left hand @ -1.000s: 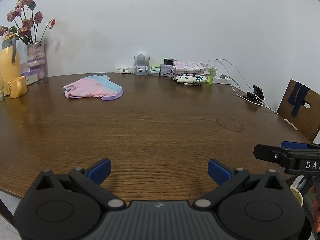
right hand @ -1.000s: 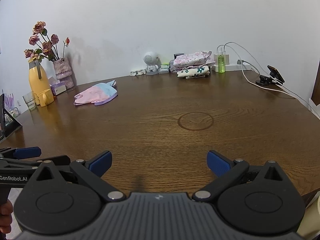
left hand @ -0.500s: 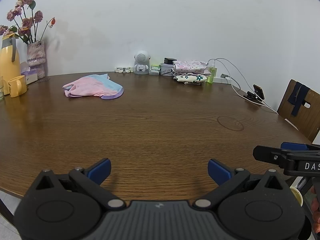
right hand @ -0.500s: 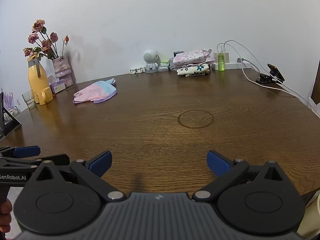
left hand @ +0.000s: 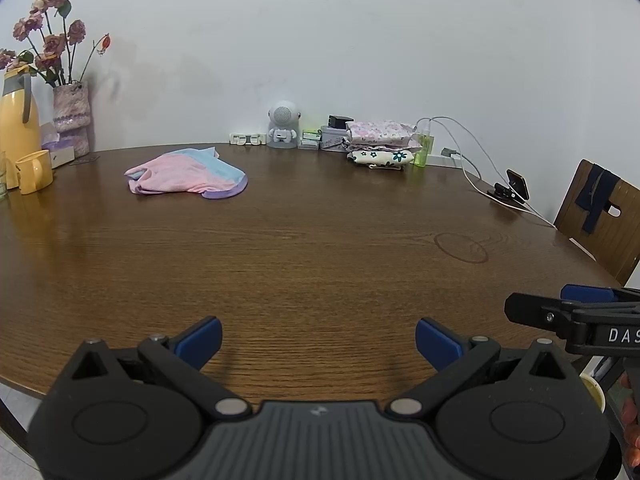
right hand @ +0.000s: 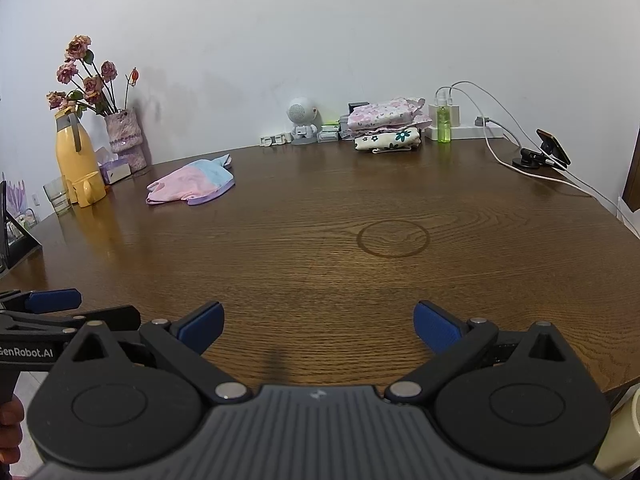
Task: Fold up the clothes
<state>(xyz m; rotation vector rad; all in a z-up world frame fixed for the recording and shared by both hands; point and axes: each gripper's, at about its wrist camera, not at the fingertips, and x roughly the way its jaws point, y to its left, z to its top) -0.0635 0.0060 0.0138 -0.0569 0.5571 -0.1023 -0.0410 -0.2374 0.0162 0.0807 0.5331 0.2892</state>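
Note:
A crumpled pink, blue and purple garment (left hand: 186, 176) (right hand: 192, 182) lies unfolded on the round wooden table (left hand: 320, 248) (right hand: 320, 216), far back on the left. A stack of folded floral clothes (left hand: 382, 142) (right hand: 386, 126) sits against the wall. My left gripper (left hand: 318, 342) hovers open over the table's near edge, empty. My right gripper (right hand: 318, 326) is open and empty too, beside it on the right; it also shows at the left wrist view's right edge, where its jaws cannot be read. Both are far from the garment.
Along the wall stand a yellow flask (right hand: 76, 160), a yellow mug (left hand: 34, 171), a flower vase (right hand: 124, 140), a small white robot figure (left hand: 283, 124), a green bottle (right hand: 443, 124), cables and a phone on a stand (right hand: 550, 152). A wooden chair (left hand: 600, 216) is at the right.
Both grippers drifted slightly; the right wrist view tilted a little, so the table scene sits lower and nearer. Nothing was grasped or moved on the table.

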